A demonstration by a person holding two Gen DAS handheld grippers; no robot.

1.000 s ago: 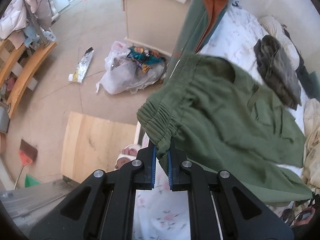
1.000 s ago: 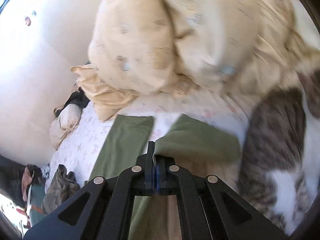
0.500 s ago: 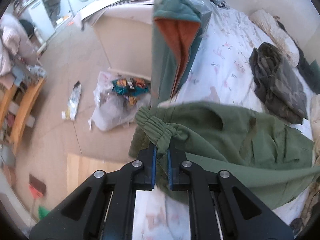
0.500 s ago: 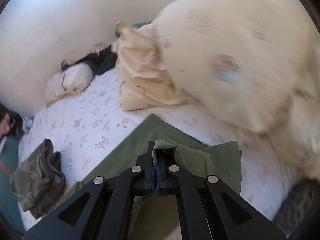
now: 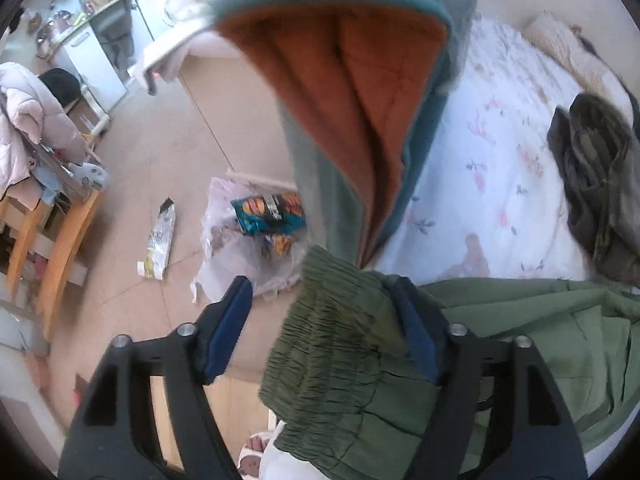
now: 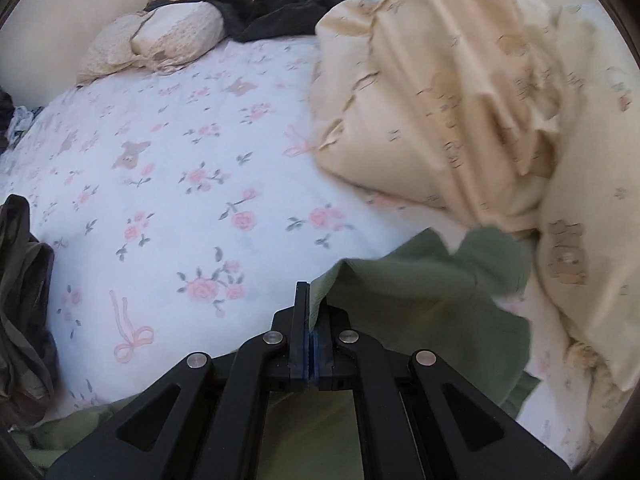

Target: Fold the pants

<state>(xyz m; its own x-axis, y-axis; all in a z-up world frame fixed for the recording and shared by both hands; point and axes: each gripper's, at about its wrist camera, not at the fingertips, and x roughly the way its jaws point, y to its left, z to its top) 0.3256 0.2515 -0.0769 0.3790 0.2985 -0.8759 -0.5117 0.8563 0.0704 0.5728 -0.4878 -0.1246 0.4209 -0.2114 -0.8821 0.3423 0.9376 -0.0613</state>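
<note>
The olive-green pants [image 5: 500,344] lie across the floral bedsheet [image 5: 492,168] at the bed's edge. My left gripper [image 5: 324,320] is open; the elastic waistband [image 5: 340,332] rests loose between the jaws, against the right finger. In the right wrist view my right gripper [image 6: 311,320] is shut on the pants' leg end [image 6: 420,292], which drapes to the right just above the sheet [image 6: 180,160].
A teal jacket with orange lining [image 5: 352,80] hangs close in front of the left gripper. A camouflage garment [image 5: 596,184] lies on the bed. A cream quilt [image 6: 480,100] is piled to the right. A pillow [image 6: 160,40] lies at the back. Rubbish bags [image 5: 248,232] sit on the floor.
My left gripper has opened and let the waistband go, after moving toward the hanging jacket. My right gripper has carried the leg end across the bed, away from the cat.
</note>
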